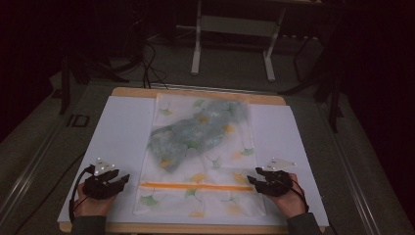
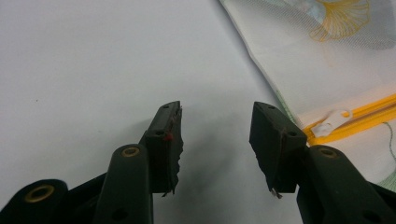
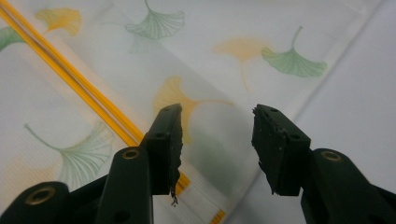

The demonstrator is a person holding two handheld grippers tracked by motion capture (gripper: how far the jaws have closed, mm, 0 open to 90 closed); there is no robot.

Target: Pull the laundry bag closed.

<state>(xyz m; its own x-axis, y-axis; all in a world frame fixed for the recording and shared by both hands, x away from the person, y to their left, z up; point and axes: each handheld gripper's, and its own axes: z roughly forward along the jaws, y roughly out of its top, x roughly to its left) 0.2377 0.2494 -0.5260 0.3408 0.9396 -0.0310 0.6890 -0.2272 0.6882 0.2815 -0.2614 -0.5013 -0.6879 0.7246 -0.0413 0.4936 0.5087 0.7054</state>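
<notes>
Mesh zip bag (image 1: pixel 200 156) lies mid-sheet on the white paper (image 1: pixel 117 147), grey garment (image 1: pixel 195 132) inside, orange zipper (image 1: pixel 195 186) near you. Your left gripper (image 1: pixel 121 182) at 9 o'clock, released, empty, beside the zipper pull (image 2: pixel 332 120). Your right gripper (image 1: pixel 253 179) at 3 o'clock, released over the bag edge. Nothing blocks.

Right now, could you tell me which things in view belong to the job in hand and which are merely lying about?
In the job:
- mesh zip bag with orange zipper
- grey-green garment inside it
- white zipper pull
- left gripper, open
- right gripper, open

Lying about:
- white sheet on the table
- white stand behind the table
</notes>
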